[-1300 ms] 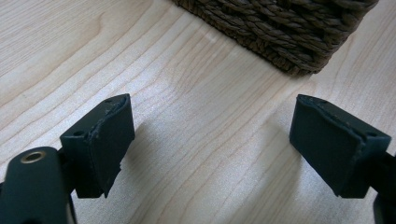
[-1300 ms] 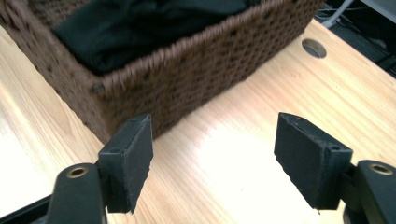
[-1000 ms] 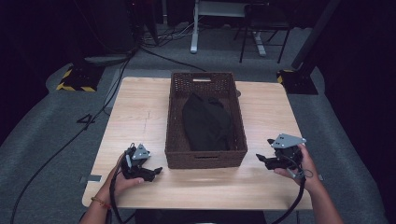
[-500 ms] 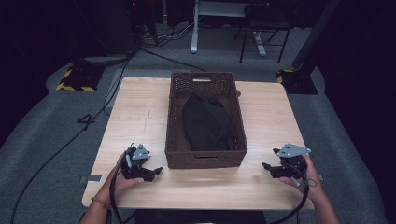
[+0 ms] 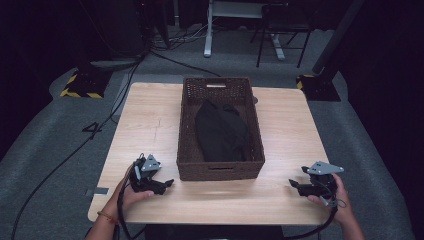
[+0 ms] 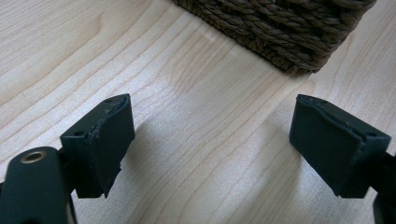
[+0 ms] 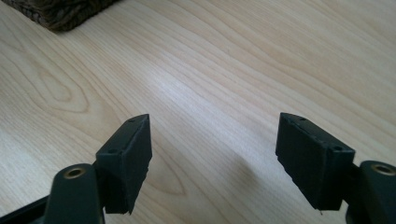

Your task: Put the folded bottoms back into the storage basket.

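A dark brown wicker basket [image 5: 187, 120] stands in the middle of the light wooden table [image 5: 290, 125], with a black cloth [image 5: 220, 131] lying inside it. My left gripper [image 5: 167, 184] rests low on the table near the basket's front left corner [image 6: 299, 51], open, with bare wood between its jaws [image 6: 210, 135]. My right gripper [image 5: 293, 184] sits low over the table's front right part, open and holding nothing [image 7: 212, 149]. A corner of the basket [image 7: 60, 14] appears at the upper left of the right gripper view.
Beyond the table the grey floor carries black cables [image 5: 60, 165], a yellow-and-black striped block [image 5: 80, 87], a white desk frame [image 5: 210, 35] and a dark chair [image 5: 280, 30]. Another dark block [image 5: 317, 85] sits by the table's far right corner.
My right gripper has come down and toward the table's front edge. The left gripper has stayed put, and the basket and cloth have not moved.
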`<control>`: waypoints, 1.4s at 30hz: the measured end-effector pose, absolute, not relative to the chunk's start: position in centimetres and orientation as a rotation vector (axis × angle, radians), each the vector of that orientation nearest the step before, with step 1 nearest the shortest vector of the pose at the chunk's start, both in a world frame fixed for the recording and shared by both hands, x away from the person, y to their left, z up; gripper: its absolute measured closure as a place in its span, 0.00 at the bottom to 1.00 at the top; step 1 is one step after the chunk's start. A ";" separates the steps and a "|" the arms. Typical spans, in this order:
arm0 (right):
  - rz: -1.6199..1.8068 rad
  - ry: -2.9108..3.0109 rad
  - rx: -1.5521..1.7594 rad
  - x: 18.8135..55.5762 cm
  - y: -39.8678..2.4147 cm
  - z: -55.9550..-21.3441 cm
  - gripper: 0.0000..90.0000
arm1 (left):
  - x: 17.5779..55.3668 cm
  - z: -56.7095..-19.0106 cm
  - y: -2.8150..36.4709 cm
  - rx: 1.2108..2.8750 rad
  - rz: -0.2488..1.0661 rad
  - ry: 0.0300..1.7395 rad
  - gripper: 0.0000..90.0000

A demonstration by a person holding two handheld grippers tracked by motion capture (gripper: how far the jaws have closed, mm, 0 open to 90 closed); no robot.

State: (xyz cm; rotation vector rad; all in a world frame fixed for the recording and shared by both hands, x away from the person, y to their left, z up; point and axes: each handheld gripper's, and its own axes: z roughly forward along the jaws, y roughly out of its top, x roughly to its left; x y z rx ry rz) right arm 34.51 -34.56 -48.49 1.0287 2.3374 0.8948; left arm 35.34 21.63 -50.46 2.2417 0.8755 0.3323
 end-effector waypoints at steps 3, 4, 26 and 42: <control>0.912 2.321 1.080 34.3 -35.4 -49.1 0.30 | 35.3 -50.5 21.6 2.242 0.333 0.875 0.16; 0.915 2.317 1.085 34.3 -35.6 -49.2 0.30 | 35.3 -50.5 21.6 2.242 0.332 0.876 0.16; 0.971 2.211 1.269 34.1 -37.1 -50.5 0.19 | 35.3 -50.5 21.6 2.242 0.333 0.877 0.16; 0.971 2.211 1.269 34.1 -37.1 -50.5 0.18 | 35.3 -50.5 21.6 2.244 0.331 0.875 0.16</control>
